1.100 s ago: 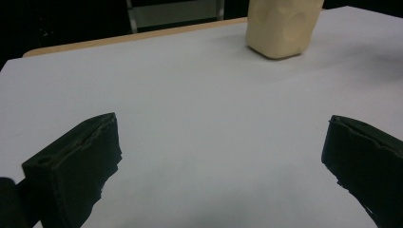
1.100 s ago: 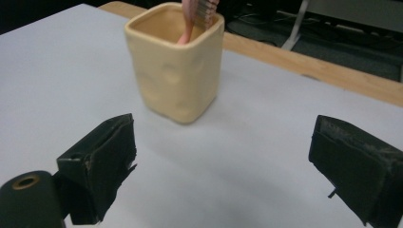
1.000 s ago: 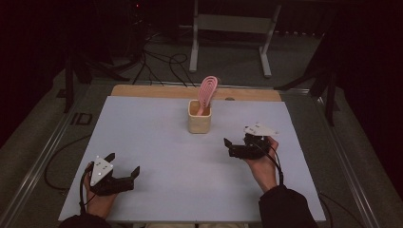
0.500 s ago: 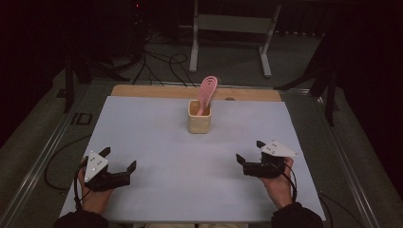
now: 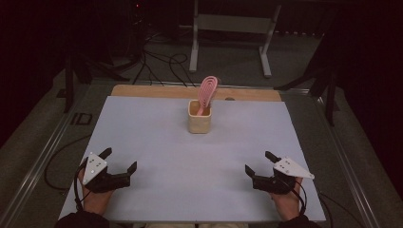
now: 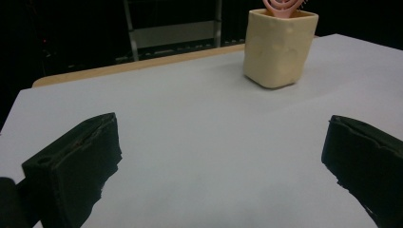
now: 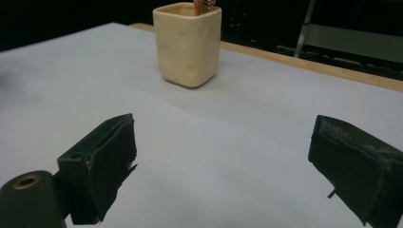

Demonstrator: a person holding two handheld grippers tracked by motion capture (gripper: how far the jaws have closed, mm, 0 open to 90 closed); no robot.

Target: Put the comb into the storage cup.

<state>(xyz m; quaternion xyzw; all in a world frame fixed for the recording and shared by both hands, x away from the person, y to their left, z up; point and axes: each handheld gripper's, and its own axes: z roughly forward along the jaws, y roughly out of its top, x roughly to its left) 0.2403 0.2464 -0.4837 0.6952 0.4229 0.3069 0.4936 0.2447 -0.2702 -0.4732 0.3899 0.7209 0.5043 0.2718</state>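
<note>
A cream square cup (image 5: 199, 122) stands on the white table top (image 5: 157, 142) toward the back centre, and a pink slotted utensil (image 5: 207, 92) leans upright inside it. The cup (image 6: 279, 46) is far ahead in the left gripper view, and the cup (image 7: 188, 43) is likewise far ahead in the right gripper view. My left gripper (image 5: 119, 159) rests near the front left, open and empty. At the front right sits my right gripper (image 5: 260, 162), also open with nothing between its jaws. Both are well apart from the cup.
A wooden strip (image 5: 157, 91) runs along the table's back edge. Behind it stand a metal frame (image 5: 230, 28) and cables (image 5: 157, 64) on the dark floor. The table's metal side rails (image 5: 43, 159) flank the top.
Both grippers have drawn back toward the front edge. The right one moved from beside the cup to the front right corner; the left shifted slightly outward. The cup has not moved.
</note>
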